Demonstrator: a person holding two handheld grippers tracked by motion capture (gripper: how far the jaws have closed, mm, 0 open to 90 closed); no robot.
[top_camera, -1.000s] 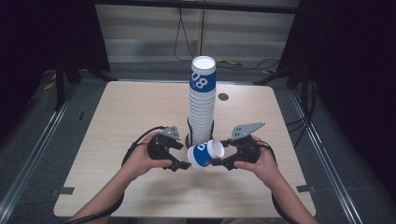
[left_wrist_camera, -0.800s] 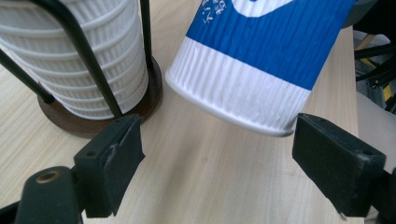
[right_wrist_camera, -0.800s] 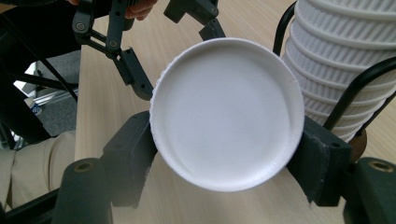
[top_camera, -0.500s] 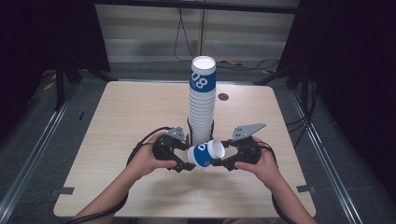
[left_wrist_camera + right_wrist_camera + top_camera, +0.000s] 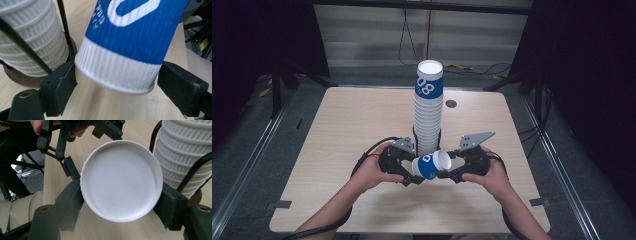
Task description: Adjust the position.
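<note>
Your left tool [image 5: 411, 176] and right tool [image 5: 451, 174] both clamp the cup [image 5: 432, 165], lying sideways at lower centre, as half a second ago; it has barely shifted from the stack [image 5: 428, 110].

Cup [image 5: 430, 165] blue, white ribbed band; table [image 5: 352, 125] light wood.

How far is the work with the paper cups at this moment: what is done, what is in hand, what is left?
Done: a tall stack of cups stands in its wire holder on the table. In hand: one blue and white cup lies sideways above the table in front of the stack, the left gripper around its base and the right gripper gripping its rim. Left: probably this cup's move; whether onto or off the stack cannot be told.
</note>
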